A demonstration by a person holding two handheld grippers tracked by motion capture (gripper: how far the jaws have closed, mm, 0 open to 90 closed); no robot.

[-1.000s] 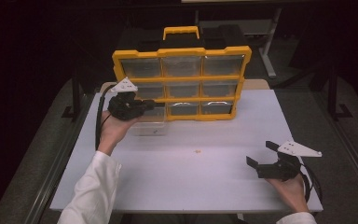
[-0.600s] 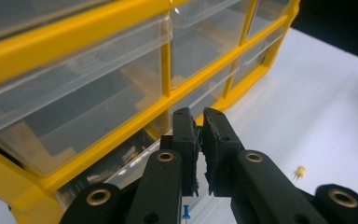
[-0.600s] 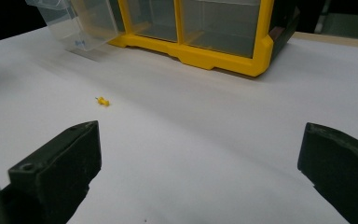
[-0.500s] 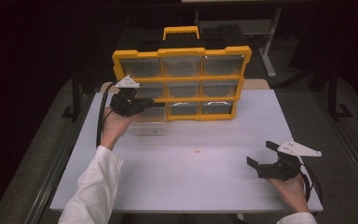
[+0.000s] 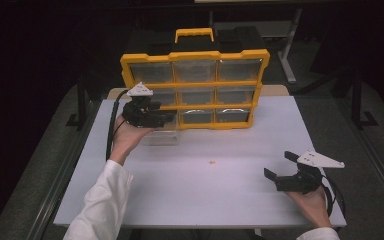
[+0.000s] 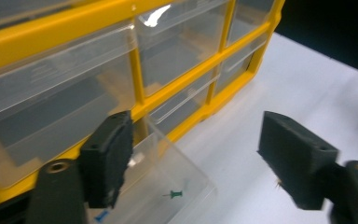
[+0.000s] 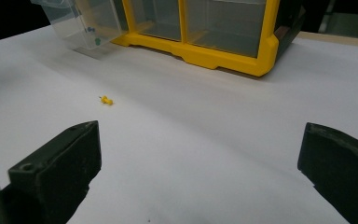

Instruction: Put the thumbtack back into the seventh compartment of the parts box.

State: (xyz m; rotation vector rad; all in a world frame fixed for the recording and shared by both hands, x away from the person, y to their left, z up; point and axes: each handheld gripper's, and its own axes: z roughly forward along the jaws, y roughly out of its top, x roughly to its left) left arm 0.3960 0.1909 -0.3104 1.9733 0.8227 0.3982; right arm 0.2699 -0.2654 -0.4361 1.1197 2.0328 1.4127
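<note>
Clear plastic drawer (image 6: 168, 186) sits pulled out just below the left gripper (image 5: 166, 118), jaws wide, green pin (image 6: 173, 193) inside. Ease that gripper down squarely over the drawer wall. Yellow pin (image 7: 106, 100) lies ahead-left of the wide-open right gripper (image 5: 279, 166). Left hand has crept slightly toward the organizer (image 5: 195, 85); right unchanged.

High view overhead, facing forward; both tool views close and low, all sharing the yellow organizer (image 5: 195, 90)

No readable text, label, brand, number or sign anywhere on organizer, drawers, desk or grippers.
</note>
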